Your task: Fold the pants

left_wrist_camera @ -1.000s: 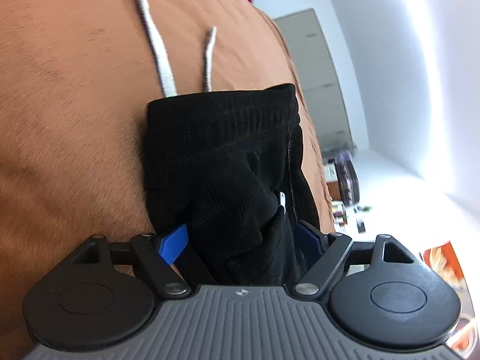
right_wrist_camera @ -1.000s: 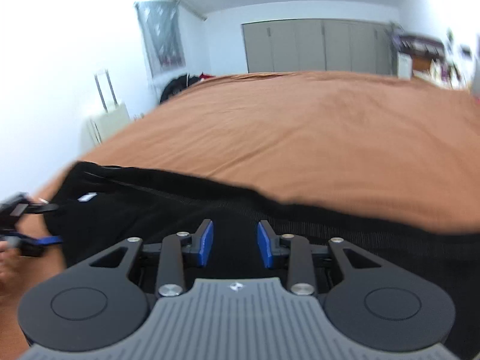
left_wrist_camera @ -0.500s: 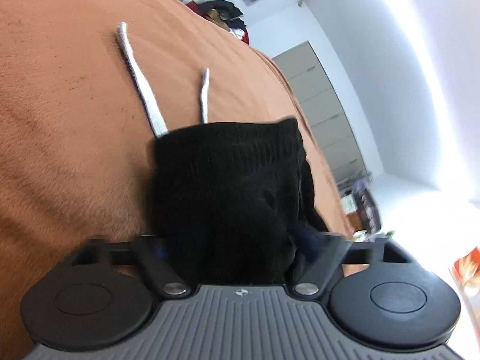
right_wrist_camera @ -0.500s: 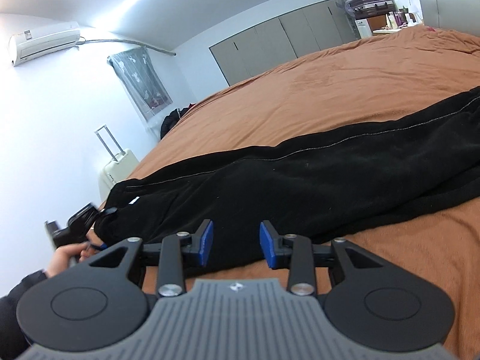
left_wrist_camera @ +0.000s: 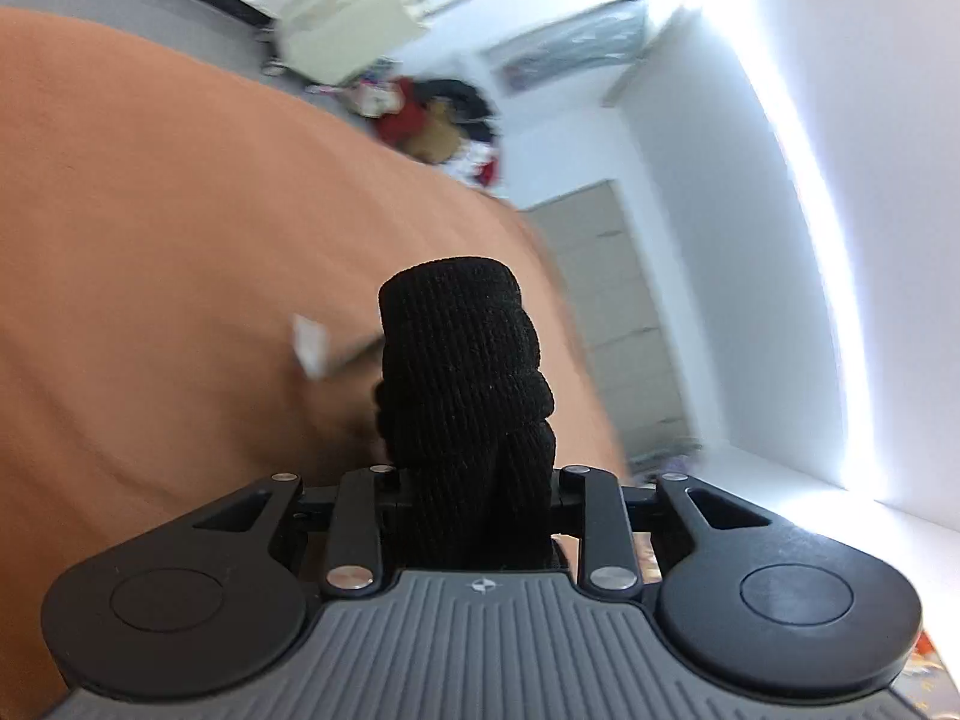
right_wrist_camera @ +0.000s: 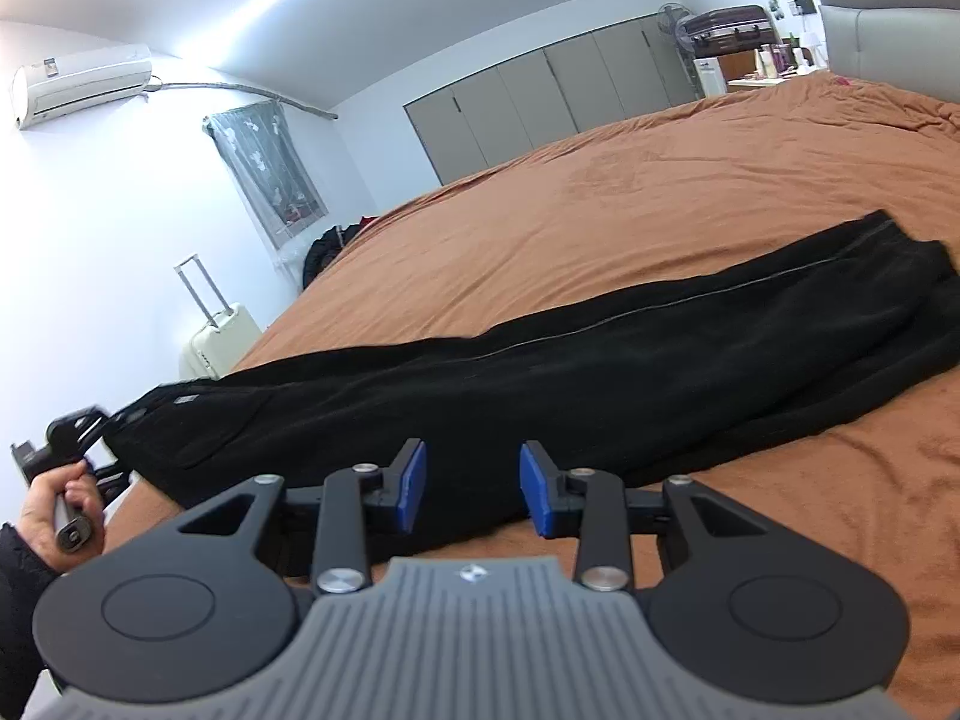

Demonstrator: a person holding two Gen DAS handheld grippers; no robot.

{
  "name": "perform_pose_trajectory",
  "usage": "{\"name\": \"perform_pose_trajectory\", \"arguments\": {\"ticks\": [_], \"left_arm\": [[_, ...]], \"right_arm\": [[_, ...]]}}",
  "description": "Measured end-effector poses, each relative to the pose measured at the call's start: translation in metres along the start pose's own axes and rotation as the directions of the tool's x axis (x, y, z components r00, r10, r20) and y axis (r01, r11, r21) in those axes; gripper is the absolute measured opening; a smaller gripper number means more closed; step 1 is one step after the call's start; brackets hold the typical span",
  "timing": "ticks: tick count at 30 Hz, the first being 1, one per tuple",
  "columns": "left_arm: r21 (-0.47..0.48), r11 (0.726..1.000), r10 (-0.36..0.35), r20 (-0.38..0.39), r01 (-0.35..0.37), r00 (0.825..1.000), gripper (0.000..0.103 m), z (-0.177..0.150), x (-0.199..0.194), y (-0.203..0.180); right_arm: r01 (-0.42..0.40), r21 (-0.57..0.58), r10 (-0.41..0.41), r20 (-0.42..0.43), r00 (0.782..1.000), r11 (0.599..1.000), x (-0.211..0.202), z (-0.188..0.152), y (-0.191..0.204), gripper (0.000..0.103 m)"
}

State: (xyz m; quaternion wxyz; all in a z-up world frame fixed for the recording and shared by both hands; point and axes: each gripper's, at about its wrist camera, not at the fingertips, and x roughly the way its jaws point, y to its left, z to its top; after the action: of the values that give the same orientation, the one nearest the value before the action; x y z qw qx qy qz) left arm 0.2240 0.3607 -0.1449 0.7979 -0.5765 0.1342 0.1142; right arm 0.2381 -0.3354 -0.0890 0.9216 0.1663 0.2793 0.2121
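An orange-brown bedspread (right_wrist_camera: 690, 192) covers the wide bed, with bare cloth on all sides of the black pants (right_wrist_camera: 570, 372), which lie stretched long across it, waistband end at the bed's left edge and leg ends far to the right. Grey wardrobe doors (right_wrist_camera: 552, 102) line the far wall, and a dark suitcase (right_wrist_camera: 729, 24) sits on top of furniture near them, shut, its contents hidden; a cream suitcase (right_wrist_camera: 219, 342) stands on the floor just off the bed's left edge. The right gripper (right_wrist_camera: 473, 486) hovers just before the pants' near edge, its blue pads (right_wrist_camera: 413, 483) spread apart with nothing between them. The left gripper (left_wrist_camera: 477, 495) is clamped on a bunched fold of the ribbed waistband (left_wrist_camera: 462, 360), lifted above the bedspread; a blurred white drawstring tip (left_wrist_camera: 309, 345) hangs beside it.
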Motion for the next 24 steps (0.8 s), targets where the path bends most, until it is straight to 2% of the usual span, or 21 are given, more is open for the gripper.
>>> {"name": "perform_pose_trajectory", "arguments": {"ticks": [2,3,6,8,10,13,15,16,17,18,19,21,22,24], "left_arm": [[0.018,0.996,0.089,-0.095,-0.088,0.992,0.034,0.011,0.024,0.023],[0.015,0.993,0.118,-0.131,-0.117,0.984,0.039,0.011,0.031,0.034],[0.009,0.998,0.060,-0.161,-0.059,0.985,0.045,0.012,0.034,0.052],[0.003,0.998,0.064,-0.170,-0.064,0.983,0.046,0.014,0.033,0.051],[0.005,0.996,0.084,-0.172,-0.085,0.981,0.048,0.015,0.036,0.045],[0.019,0.994,0.113,-0.176,-0.111,0.978,0.051,0.015,0.036,0.037],[0.033,0.992,0.124,-0.181,-0.120,0.976,0.052,0.015,0.039,0.039],[0.033,0.992,0.125,-0.185,-0.121,0.975,0.052,0.016,0.041,0.040],[0.029,0.992,0.126,-0.189,-0.122,0.974,0.052,0.017,0.042,0.040],[0.028,0.992,0.126,-0.192,-0.123,0.973,0.052,0.020,0.043,0.038],[0.030,0.992,0.128,-0.193,-0.125,0.973,0.052,0.021,0.044,0.037],[0.038,0.991,0.133,-0.190,-0.128,0.973,0.053,0.021,0.038,0.039],[0.043,0.991,0.136,-0.187,-0.130,0.973,0.053,0.021,0.038,0.039],[0.054,0.989,0.144,-0.184,-0.137,0.972,0.054,0.021,0.041,0.035]], "right_arm": [[0.043,0.008,-0.043,-0.017,0.999,0.999,0.005,0.000,-0.009,0.032],[0.074,0.007,-0.074,-0.027,0.997,0.997,0.007,0.000,-0.014,0.032],[0.173,0.028,-0.173,-0.027,0.985,0.984,0.018,0.011,-0.044,0.032],[0.261,0.098,-0.262,-0.003,0.965,0.960,0.028,0.026,-0.077,0.032],[0.342,0.202,-0.353,0.017,0.936,0.918,0.039,0.045,-0.116,0.032],[0.451,0.318,-0.485,0.030,0.874,0.834,0.059,0.074,-0.170,0.032],[0.532,0.370,-0.580,0.023,0.815,0.762,0.071,0.090,-0.198,0.032],[0.559,0.388,-0.614,0.023,0.789,0.733,0.075,0.096,-0.210,0.032],[0.573,0.406,-0.634,0.022,0.773,0.712,0.079,0.103,-0.221,0.032],[0.569,0.422,-0.637,0.027,0.771,0.706,0.083,0.108,-0.230,0.032],[0.551,0.441,-0.626,0.032,0.779,0.708,0.086,0.112,-0.238,0.032],[0.544,0.473,-0.609,-0.020,0.793,0.693,0.097,0.118,-0.255,0.035],[0.554,0.488,-0.612,-0.050,0.789,0.674,0.102,0.119,-0.262,0.035],[0.543,0.506,-0.592,-0.076,0.802,0.670,0.110,0.117,-0.272,0.020]]}}
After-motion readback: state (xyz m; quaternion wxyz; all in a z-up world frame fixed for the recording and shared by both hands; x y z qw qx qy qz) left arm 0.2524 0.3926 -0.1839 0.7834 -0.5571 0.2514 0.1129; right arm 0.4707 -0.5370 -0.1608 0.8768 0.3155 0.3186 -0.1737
